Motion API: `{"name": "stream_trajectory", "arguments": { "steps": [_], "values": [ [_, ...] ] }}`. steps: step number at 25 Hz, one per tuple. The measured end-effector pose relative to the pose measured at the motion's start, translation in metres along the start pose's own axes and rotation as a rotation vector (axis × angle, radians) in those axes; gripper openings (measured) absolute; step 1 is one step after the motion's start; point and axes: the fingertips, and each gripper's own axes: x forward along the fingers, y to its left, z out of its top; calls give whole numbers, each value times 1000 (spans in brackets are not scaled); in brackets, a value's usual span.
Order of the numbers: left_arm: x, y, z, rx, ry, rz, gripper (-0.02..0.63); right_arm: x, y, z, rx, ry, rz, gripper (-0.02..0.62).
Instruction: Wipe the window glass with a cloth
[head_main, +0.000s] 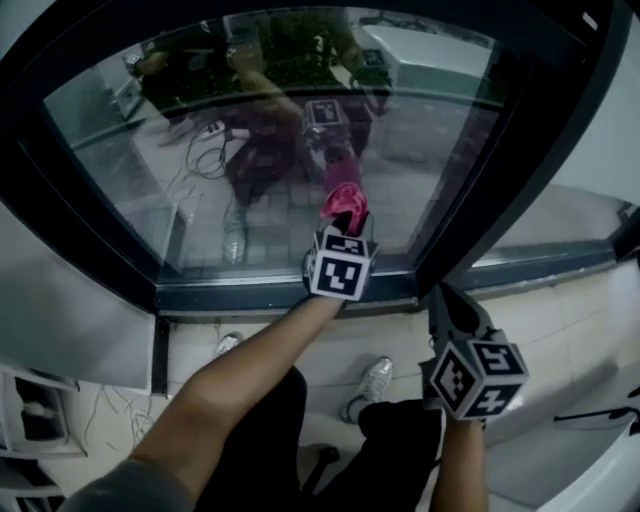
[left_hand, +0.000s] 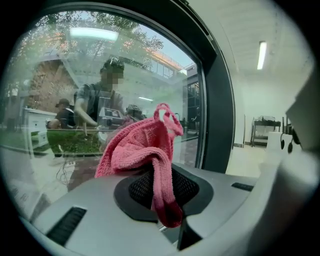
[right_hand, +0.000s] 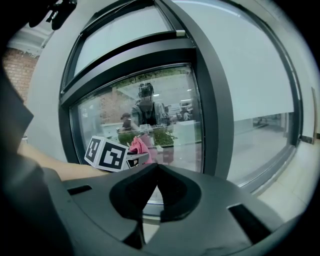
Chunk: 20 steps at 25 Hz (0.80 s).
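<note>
Two hand-held grippers are out in front of the person, whose dark trousers and pale shoes (head_main: 372, 383) show on the tiled floor (head_main: 560, 330) below them. The right hand-held gripper (head_main: 446, 300) is the nearer one, held low and back from the window, right of and below the left one; its jaws are closed tip to tip with nothing between them, and they point at the dark window frame (right_hand: 210, 100). Ahead of it and to its left, the left hand-held gripper (head_main: 344, 228) reaches forward on a bare forearm (head_main: 240, 385), its marker cube just above the lower bar of the frame. Its jaws are clamped on a pink knitted cloth (left_hand: 145, 150), which bunches up above the tips, with one fold hanging down between them. The cloth sits low on the window glass (head_main: 200, 170), just beyond the left jaws; whether it presses on the pane cannot be told. Past the cloth, the glass carries a dim reflection of the person and the marker cube, and trees and a brick building (left_hand: 45, 85) lie outside
</note>
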Motion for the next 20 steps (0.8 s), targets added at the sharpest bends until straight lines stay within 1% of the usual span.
{"name": "stream_trajectory", "arguments": {
  "steps": [5, 9, 13, 20],
  "values": [
    [25, -29, 9, 1, -4, -36, 58, -2, -26, 0, 26, 0, -29, 0],
    [36, -42, 6, 7, -7, -42, 58, -2, -45, -2, 33, 4, -44, 0],
    [48, -64, 3, 2, 0, -84, 58, -4, -66, 1, 41, 5, -65, 0],
    [68, -94, 6, 6, 10, -106, 58, -8, -94, 4, 61, -4, -82, 0]
  ]
}}
